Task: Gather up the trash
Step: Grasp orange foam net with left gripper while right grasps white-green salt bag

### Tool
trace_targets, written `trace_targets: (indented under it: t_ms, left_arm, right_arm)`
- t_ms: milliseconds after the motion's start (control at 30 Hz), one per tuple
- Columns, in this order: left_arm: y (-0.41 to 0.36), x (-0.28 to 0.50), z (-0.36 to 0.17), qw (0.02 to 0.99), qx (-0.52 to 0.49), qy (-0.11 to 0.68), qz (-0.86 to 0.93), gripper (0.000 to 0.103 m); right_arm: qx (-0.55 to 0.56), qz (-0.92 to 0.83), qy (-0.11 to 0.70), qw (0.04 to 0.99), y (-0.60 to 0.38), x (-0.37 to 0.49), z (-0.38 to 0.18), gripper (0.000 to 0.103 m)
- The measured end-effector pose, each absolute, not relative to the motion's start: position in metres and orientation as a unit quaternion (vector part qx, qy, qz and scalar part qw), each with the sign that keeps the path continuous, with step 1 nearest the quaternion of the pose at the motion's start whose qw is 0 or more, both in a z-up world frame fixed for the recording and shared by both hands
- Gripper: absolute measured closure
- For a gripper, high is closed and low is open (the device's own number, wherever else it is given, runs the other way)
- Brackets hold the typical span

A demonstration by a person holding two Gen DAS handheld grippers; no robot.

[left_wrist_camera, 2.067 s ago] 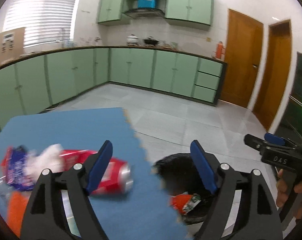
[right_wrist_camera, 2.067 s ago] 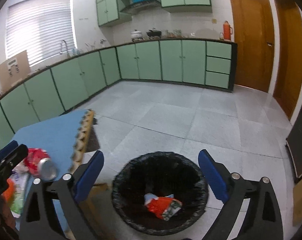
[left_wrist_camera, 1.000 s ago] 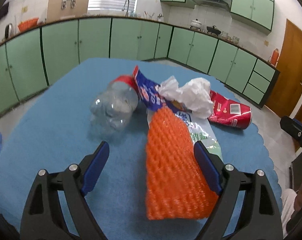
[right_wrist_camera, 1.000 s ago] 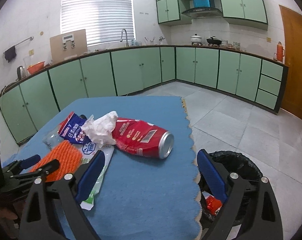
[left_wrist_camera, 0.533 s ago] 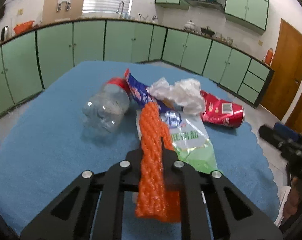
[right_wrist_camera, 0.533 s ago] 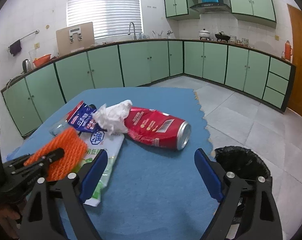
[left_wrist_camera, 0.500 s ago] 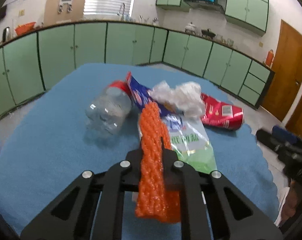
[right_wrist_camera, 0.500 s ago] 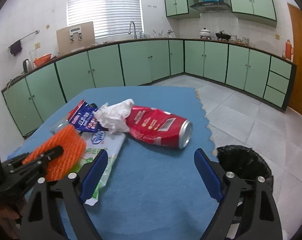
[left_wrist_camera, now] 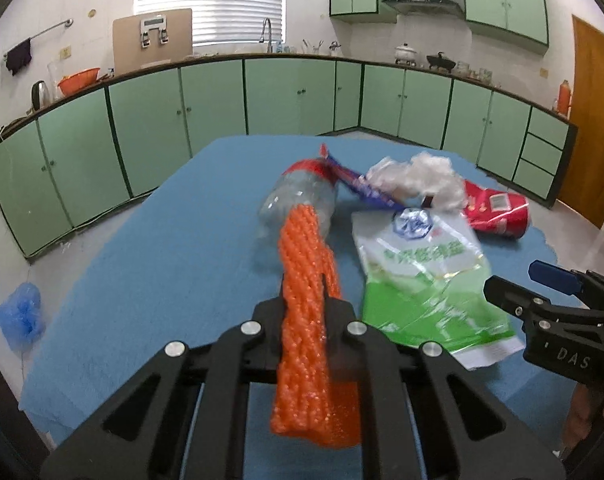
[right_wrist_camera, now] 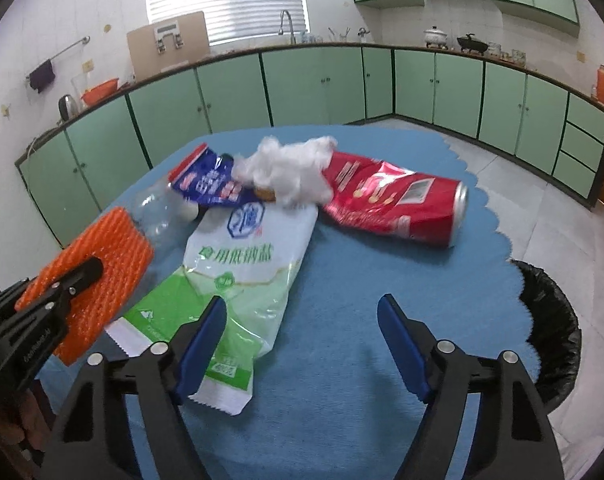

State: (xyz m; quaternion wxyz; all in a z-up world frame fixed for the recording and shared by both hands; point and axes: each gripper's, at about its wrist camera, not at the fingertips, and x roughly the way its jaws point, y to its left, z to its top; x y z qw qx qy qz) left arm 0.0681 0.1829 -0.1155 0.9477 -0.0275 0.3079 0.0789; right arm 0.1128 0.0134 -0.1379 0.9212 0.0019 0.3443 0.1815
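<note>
My left gripper (left_wrist_camera: 305,308) is shut on an orange foam net (left_wrist_camera: 305,264), held just above the blue table mat (left_wrist_camera: 182,240); the right wrist view shows that grip (right_wrist_camera: 74,276) at the left. My right gripper (right_wrist_camera: 302,312) hovers low over the mat, its jaws closing. Its left finger is over the edge of a green-white plastic bag (right_wrist_camera: 250,264), and the pads press on nothing. Behind lie a crushed red can (right_wrist_camera: 389,200), a white tissue (right_wrist_camera: 290,168), a blue-red wrapper (right_wrist_camera: 206,180) and a clear bottle (right_wrist_camera: 158,208).
A black-lined bin (right_wrist_camera: 553,320) stands on the floor off the table's right edge. A blue plastic bag (left_wrist_camera: 20,316) lies on the floor at the left. Green cabinets run around the room.
My left gripper has shut on the orange net and shifted it off the green bag. My right gripper has come down toward the table, its jaws narrower.
</note>
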Motion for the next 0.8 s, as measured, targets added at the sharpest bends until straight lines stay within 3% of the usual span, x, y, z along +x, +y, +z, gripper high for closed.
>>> trace_targets:
  t_ms: [367,467,533,800]
  left_arm:
    - [0.193,0.074,-0.132,0.943,-0.038,0.323,0.071,0.094]
    - [0.193,0.074,-0.135,0.943,-0.040,0.324,0.069,0.094]
    - [0.194,0.074,-0.135,0.942,-0.043,0.325,0.069,0.093]
    - [0.194,0.073,-0.132,0.943,-0.042,0.322,0.068,0.093]
  right_arm:
    - [0.013,0.200,0.389,0.899,0.027,0.122,-0.159,0.044]
    - [0.002,0.214,0.390,0.896,0.033,0.119,-0.159,0.066]
    - [-0.015,0.212,0.383,0.899,0.037,0.116,-0.158,0.075]
    - [-0.015,0.221,0.373,0.901,0.029,0.108,-0.146,0.089]
